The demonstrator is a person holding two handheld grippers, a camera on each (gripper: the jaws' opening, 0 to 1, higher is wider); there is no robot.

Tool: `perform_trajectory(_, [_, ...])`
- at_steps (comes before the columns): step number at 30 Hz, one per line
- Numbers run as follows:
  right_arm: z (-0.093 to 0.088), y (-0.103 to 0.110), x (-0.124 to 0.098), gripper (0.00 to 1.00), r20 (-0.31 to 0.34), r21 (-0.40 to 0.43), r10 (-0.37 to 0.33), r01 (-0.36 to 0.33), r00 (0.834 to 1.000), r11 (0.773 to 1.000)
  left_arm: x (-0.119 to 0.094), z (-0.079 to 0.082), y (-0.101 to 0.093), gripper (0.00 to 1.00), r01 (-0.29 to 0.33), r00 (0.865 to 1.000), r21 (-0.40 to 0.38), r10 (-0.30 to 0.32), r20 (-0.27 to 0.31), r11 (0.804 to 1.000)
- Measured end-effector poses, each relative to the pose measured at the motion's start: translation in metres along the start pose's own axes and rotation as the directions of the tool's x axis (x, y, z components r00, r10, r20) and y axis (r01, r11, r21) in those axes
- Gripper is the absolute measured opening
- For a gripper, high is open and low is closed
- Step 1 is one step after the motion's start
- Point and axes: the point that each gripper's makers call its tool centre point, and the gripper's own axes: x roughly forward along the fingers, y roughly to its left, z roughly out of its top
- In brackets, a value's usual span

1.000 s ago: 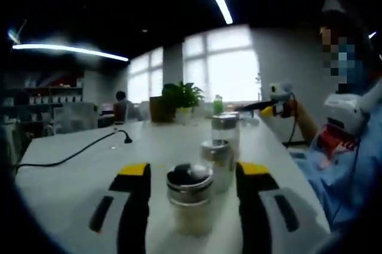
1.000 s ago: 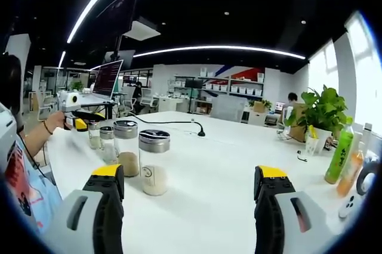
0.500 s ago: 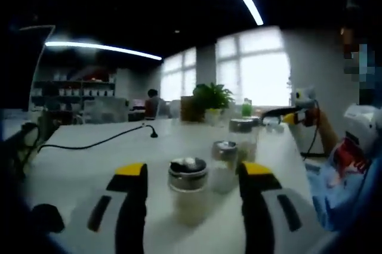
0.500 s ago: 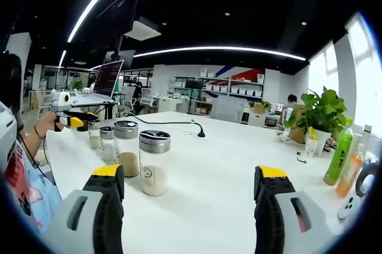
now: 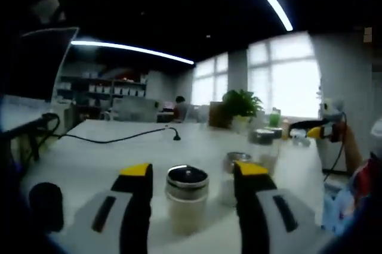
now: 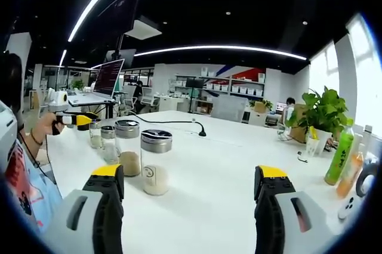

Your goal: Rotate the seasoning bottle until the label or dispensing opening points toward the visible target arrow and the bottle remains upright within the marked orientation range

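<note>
1. Right then, the seasoning bottle (image 5: 187, 199) stood upright on the white table (image 5: 89, 158), between the yellow-tipped jaws of my left gripper (image 5: 190, 173); its metal cap showed just above the tips and pale powder filled the glass.
2. My left gripper's jaws stood apart on either side of that bottle, and I could not tell whether either pad touched the glass.
3. Just behind it, in the left gripper view, a second jar (image 5: 236, 170) and a taller third jar (image 5: 264, 146) continued the row away from me.
4. From the right gripper view the same row appeared as four jars, the nearest one (image 6: 156, 162) beside my right gripper's left jaw, with my left gripper at the far end of the row.
5. My right gripper (image 6: 191, 185) had its jaws wide apart over bare tabletop, holding nothing.
6. Farther off, a black cable (image 6: 173, 123) ran across the table, a potted plant (image 6: 322, 111) stood at the far side, and a green bottle (image 6: 338, 157) stood near the right edge.
</note>
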Motion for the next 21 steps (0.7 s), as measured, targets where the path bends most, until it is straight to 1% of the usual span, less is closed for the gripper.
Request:
perform_trajectory(3, [-0.001, 0.0, 0.0, 0.94, -0.003, 0.001, 0.001, -0.001, 1.0, 1.0, 0.003, 0.0, 0.002, 0.57, -0.028, 0.999, -0.014, 0.028, 0.015, 1.0])
perform_trajectory(4, [-0.002, 0.0, 0.0, 0.94, -0.006, 0.002, 0.002, -0.002, 1.0, 1.0, 0.003, 0.001, 0.004, 0.57, -0.052, 0.998, -0.011, 0.052, 0.018, 0.999])
perform_trajectory(5, [-0.002, 0.0, 0.0, 0.94, -0.006, 0.003, 0.001, -0.001, 1.0, 1.0, 0.003, 0.0, 0.008, 0.57, -0.085, 0.996, 0.031, 0.085, 0.011, 0.996])
perform_trajectory(6, [-0.002, -0.001, 0.0, 0.93, -0.006, 0.004, -0.001, 0.001, 1.0, 1.0, 0.004, 0.0, 0.009, 0.57, -0.105, 0.994, 0.067, 0.105, 0.005, 0.992])
perform_trajectory(9, [0.001, 0.0, -0.001, 0.93, 0.003, -0.004, -0.005, 0.005, 1.0, 1.0, 0.009, 0.0, 0.008, 0.55, -0.12, 0.993, 0.069, 0.12, 0.005, 0.99])
perform_trajectory(13, [0.001, 0.001, 0.0, 0.93, 0.002, -0.004, 0.0, 0.0, 1.0, 1.0, 0.011, -0.002, 0.004, 0.54, -0.129, 0.991, 0.083, 0.13, -0.005, 0.988])
perform_trajectory(14, [0.0, 0.001, 0.0, 0.93, 0.001, -0.001, 0.0, 0.0, 1.0, 1.0, 0.011, -0.001, 0.004, 0.54, -0.132, 0.991, 0.074, 0.133, 0.001, 0.988])
perform_trajectory(15, [-0.001, 0.001, 0.0, 0.93, -0.002, 0.002, 0.001, -0.001, 1.0, 1.0, 0.012, 0.002, 0.002, 0.54, -0.127, 0.992, 0.065, 0.126, 0.021, 0.99])
perform_trajectory(17, [-0.001, 0.0, 0.0, 0.93, -0.004, 0.002, 0.0, 0.0, 1.0, 1.0, 0.014, 0.001, 0.0, 0.55, -0.118, 0.993, 0.061, 0.117, 0.022, 0.991])
perform_trajectory(19, [0.0, -0.001, 0.0, 0.93, 0.0, -0.001, -0.003, 0.003, 1.0, 1.0, 0.015, -0.003, 0.001, 0.55, -0.129, 0.992, 0.072, 0.128, 0.011, 0.989])
perform_trajectory(21, [0.0, 0.0, 0.0, 0.93, 0.001, -0.002, -0.001, 0.001, 1.0, 1.0, 0.015, -0.005, 0.005, 0.54, -0.142, 0.99, 0.068, 0.142, 0.013, 0.987])
